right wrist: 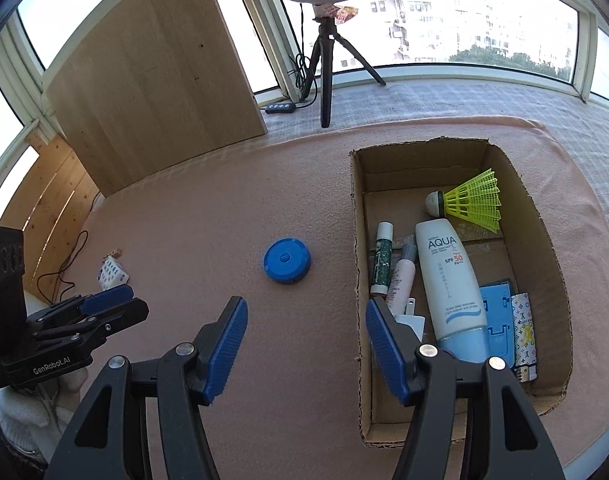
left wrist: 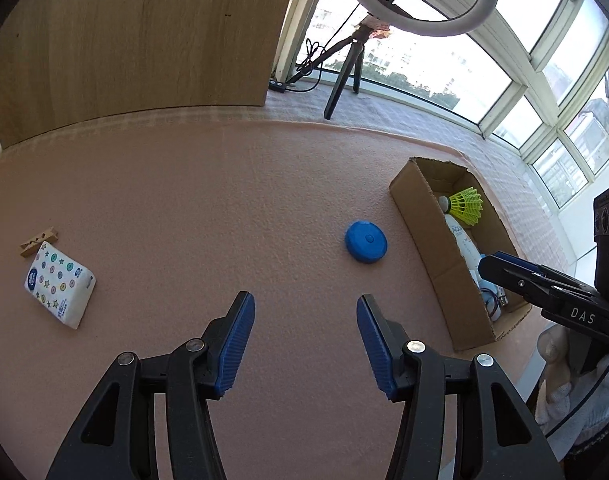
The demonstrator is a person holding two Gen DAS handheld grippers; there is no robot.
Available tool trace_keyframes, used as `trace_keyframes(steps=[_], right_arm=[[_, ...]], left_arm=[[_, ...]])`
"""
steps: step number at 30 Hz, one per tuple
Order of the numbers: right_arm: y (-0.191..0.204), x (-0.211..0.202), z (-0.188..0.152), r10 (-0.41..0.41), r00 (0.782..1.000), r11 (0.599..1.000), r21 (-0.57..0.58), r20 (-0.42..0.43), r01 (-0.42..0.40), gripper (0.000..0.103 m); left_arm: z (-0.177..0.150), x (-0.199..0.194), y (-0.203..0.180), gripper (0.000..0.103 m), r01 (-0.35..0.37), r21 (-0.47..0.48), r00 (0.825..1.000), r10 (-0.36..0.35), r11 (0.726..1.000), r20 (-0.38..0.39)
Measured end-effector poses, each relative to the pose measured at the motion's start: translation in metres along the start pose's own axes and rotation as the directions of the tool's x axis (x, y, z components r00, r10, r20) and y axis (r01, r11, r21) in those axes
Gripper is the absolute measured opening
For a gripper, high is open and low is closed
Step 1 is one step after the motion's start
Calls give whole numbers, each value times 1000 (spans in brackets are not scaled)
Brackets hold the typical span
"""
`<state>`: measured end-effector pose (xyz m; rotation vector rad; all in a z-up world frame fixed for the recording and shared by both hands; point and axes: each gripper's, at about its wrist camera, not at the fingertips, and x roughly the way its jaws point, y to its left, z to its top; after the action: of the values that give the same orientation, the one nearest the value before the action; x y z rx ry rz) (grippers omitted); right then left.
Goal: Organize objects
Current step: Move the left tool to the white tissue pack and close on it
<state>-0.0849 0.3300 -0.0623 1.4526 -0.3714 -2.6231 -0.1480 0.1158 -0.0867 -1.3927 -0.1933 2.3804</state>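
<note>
A blue round case (left wrist: 366, 241) (right wrist: 287, 260) lies on the pink cloth, ahead of both grippers and left of an open cardboard box (left wrist: 424, 216) (right wrist: 360, 240). The box holds a yellow shuttlecock (right wrist: 470, 200), a white sunscreen bottle (right wrist: 452, 280), a lip balm stick (right wrist: 382, 258) and other small items. At far left lie a star-printed tissue pack (left wrist: 59, 284) and a wooden clothespin (left wrist: 39, 241). My left gripper (left wrist: 304, 300) is open above bare cloth. My right gripper (right wrist: 306, 304) is open too, straddling the box's left wall. Neither holds anything.
A ring light on a tripod (right wrist: 326, 68) stands at the back by the window. A wooden panel (left wrist: 136, 40) rises behind the cloth at back left. A black cable (right wrist: 64, 264) trails off the left edge. A gloved hand (left wrist: 564, 380) holds the right gripper.
</note>
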Motion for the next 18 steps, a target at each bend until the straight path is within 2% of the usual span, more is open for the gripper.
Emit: trace_keyframes(steps=[11,18], right_arm=[[60,33,6,56,997,996,-62,-45,-59,58],[84,45,5,69,995,994,-80,-69,-74,58]], left_arm=[[4,-30,127,64,-130,-165,990,138,978,36],[20,-34,198,65,-164,-271,981,185,949,51]])
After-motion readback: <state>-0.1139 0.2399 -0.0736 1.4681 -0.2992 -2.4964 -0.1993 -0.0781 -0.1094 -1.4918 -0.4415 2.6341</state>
